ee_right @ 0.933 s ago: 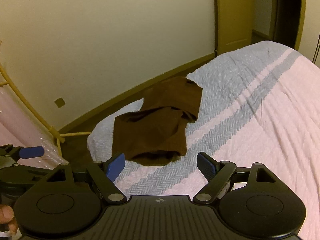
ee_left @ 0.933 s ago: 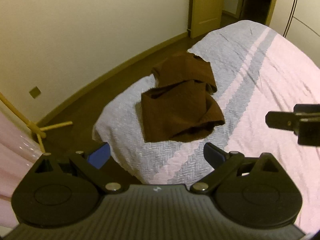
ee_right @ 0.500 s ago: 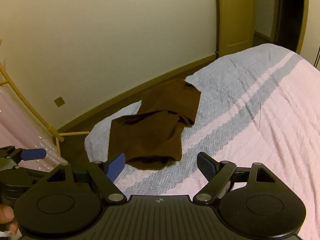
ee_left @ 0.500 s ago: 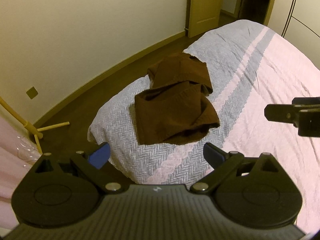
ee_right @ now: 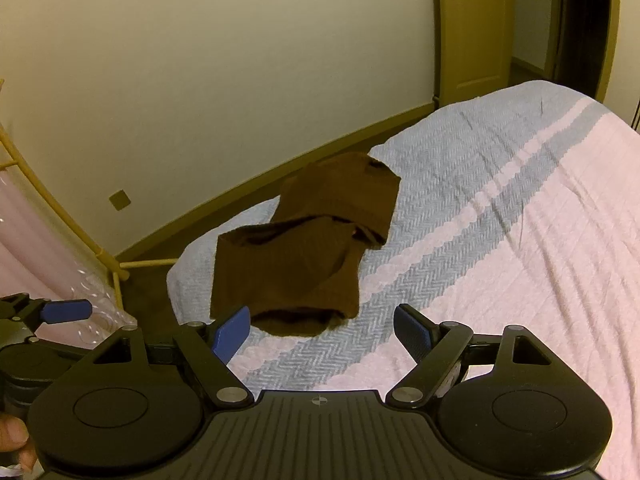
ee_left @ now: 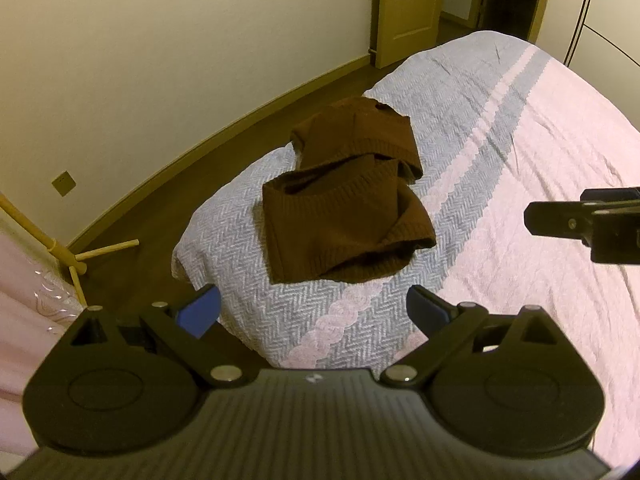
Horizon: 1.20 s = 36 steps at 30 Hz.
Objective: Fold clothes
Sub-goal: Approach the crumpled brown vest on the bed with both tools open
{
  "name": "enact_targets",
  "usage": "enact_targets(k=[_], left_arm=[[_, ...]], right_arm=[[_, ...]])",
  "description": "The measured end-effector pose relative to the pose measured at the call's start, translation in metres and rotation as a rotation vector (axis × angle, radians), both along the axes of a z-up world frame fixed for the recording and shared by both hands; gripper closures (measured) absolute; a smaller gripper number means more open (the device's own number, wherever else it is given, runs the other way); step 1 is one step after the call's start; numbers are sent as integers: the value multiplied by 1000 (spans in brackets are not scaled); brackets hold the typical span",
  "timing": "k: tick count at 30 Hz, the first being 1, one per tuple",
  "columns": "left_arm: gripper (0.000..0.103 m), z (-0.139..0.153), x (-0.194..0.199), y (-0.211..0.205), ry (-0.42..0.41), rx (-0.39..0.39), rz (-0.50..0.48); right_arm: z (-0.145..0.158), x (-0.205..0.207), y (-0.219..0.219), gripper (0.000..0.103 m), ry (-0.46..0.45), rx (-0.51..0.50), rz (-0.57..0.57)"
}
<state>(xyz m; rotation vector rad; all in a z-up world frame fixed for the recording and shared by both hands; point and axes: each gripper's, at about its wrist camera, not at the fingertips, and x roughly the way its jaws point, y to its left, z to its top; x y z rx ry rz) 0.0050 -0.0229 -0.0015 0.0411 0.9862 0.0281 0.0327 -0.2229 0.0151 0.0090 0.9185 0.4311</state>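
Both grippers hang above the near end of the bed with nothing in them: the left gripper has its blue-padded fingers spread wide, and the right gripper is spread just as wide. Ahead of both lies the task's thing, a brown knitted sweater, crumpled on the grey herringbone part of the bedspread, close to the bed's corner and its left edge. It is bunched, not flat: a ribbed hem runs along the near side, one part is doubled over the far part, and a loose flap curls up on the right. Neither gripper touches it.

The step in hand looks like the reach for a first hold, so the fold itself has not begun. To do it well, each gripper should probably go for a separate outer edge of the knit, such as the two ends of the near ribbed hem, pinching one layer only; then lift and pull apart so the garment spreads flat, further onto the bed. Thick, soft knit will sag and drag, so a deep bite on the ribbing seems safer than a tip pinch.

Beyond the bed are the dark floor, a cream wall and a yellow door.
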Motion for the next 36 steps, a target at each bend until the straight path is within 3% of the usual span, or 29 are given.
enact_targets(k=[20,36], left_arm=[[5,-7,1,-6,4,-1,0],[5,-4,-4,-20,4,-26,76]], right_arm=[[-9,2,-10,21,2,-4,8],[-15,12,-33,21,16,-4,72]])
